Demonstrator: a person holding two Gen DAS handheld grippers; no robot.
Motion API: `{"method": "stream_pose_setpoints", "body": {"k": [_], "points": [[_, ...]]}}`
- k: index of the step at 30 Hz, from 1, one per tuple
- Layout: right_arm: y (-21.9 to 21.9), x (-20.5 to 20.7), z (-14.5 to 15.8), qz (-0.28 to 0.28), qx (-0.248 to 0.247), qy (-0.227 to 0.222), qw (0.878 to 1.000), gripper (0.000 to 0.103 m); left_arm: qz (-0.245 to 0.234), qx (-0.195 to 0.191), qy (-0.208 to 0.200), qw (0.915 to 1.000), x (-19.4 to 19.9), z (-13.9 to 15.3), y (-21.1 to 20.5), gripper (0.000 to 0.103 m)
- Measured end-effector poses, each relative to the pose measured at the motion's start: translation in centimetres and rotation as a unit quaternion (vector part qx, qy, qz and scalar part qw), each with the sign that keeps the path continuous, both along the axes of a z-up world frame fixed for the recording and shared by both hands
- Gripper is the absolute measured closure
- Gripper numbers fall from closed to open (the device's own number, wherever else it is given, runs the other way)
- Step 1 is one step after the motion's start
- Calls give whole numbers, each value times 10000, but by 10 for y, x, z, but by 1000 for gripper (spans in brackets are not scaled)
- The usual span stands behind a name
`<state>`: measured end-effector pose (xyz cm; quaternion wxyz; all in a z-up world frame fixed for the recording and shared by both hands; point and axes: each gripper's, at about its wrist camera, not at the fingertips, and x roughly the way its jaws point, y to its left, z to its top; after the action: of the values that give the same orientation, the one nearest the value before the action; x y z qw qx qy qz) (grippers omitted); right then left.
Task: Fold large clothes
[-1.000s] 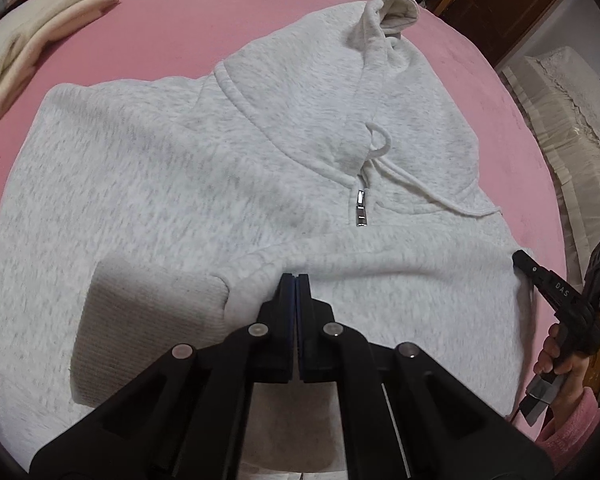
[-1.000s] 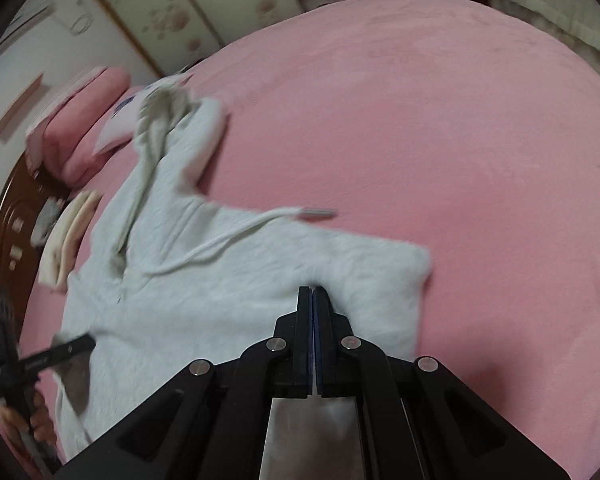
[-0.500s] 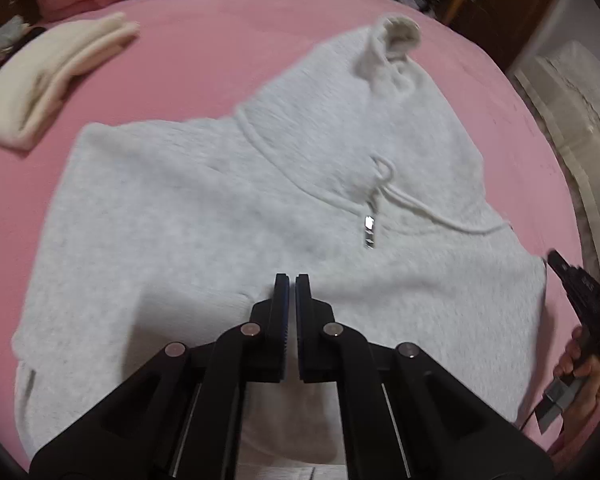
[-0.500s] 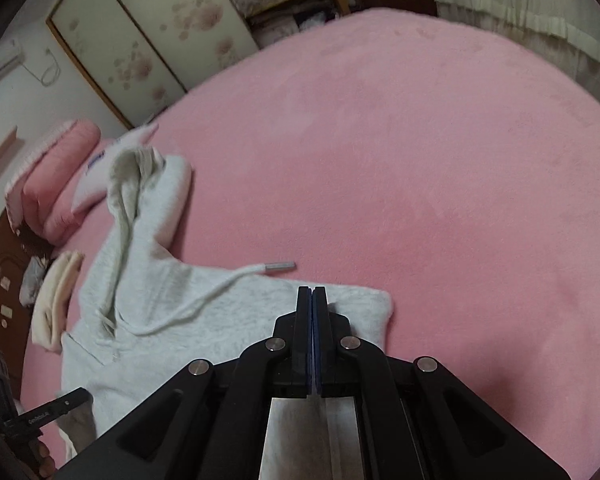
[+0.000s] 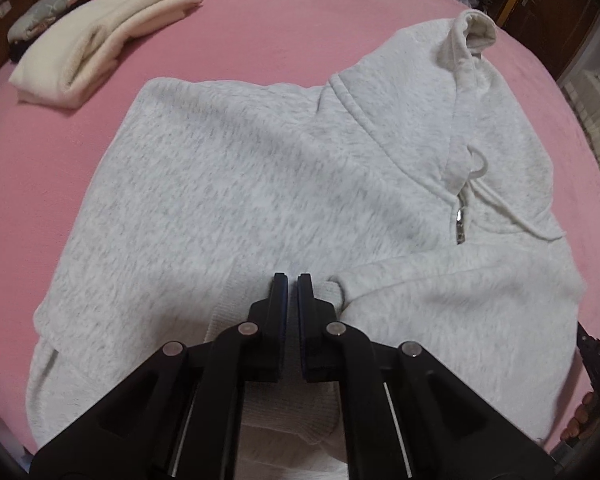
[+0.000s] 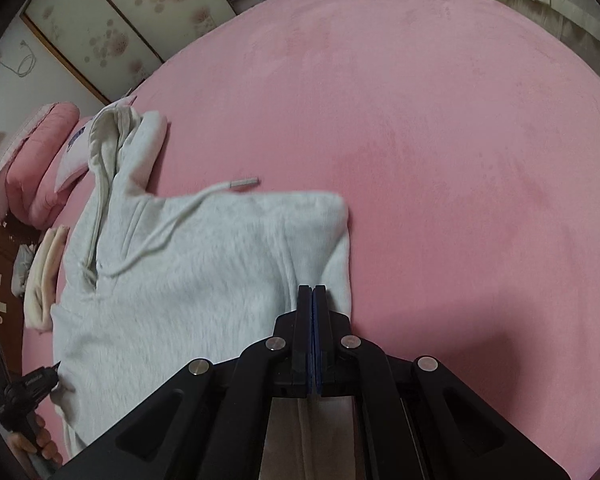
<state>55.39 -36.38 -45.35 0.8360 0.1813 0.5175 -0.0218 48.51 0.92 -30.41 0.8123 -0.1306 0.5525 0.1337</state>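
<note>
Pale grey fleece is spreading across a pink bed [image 5: 260,32]: the hoodie [image 5: 228,184] is lying face up in the middle of it, its hood [image 5: 452,92] pointing toward the far side and one sleeve [image 5: 440,280] folded across the chest. A zipper pull [image 5: 460,226] is sitting at the neck, with a drawstring [image 6: 168,232] trailing out over the garment, its metal tip [image 6: 244,182] resting on the pink cover just past the fabric edge.

The left gripper [image 5: 293,280] is hovering above the ribbed cuff [image 5: 328,294] of that folded sleeve, its jaws standing a narrow slit apart with nothing pinched between them. The right gripper [image 6: 312,290] is pointing down at the hoodie's outer corner, its jaws pressed fully together; light cloth is showing beneath them, though whether any is caught between them I cannot tell.

A folded cream garment [image 5: 96,48] is lying on the bed well apart from the hoodie, and pink pillows [image 6: 36,160] are sitting at the bed's far end.
</note>
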Motion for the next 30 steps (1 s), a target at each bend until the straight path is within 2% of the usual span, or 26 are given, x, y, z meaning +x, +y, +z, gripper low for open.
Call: {"method": "stream_pose_setpoints", "body": {"k": [5,7,13,16,19,21,26,28,29,30], "points": [[5,-40,2,42,47,283,9996,103,130,-69,-66,9999,-7,3,6,100],[0,-68,7,161,-46,463,9988,103,135,-133,-91,9998,-10,6,10,100],[22,-143,10,496,-463,883,9938,103,-1,-47,-86,10000,-27,20,15,100],[32,-174,15,278,-465,832,9951,103,-123,6,-38,9999,-43,27,17,100],[36,-201,14,-114,-200,1132,9933,103,-220,-12,39,9997,-62,34,18,100],[43,-219,15,-281,-78,1170,9927,103,-273,-111,86,9995,-75,39,19,100],[74,-258,10,-525,-77,1695,9841,103,-334,-581,614,9959,-112,39,24,99],[91,-272,10,-618,-8,1805,9816,101,-455,-598,867,9934,-128,35,21,98],[101,-278,11,-668,18,1865,9802,101,-572,-559,1049,9913,-137,33,20,95],[111,-286,12,-716,53,1919,9788,101,-674,-561,1165,9893,-144,32,19,84]]}}
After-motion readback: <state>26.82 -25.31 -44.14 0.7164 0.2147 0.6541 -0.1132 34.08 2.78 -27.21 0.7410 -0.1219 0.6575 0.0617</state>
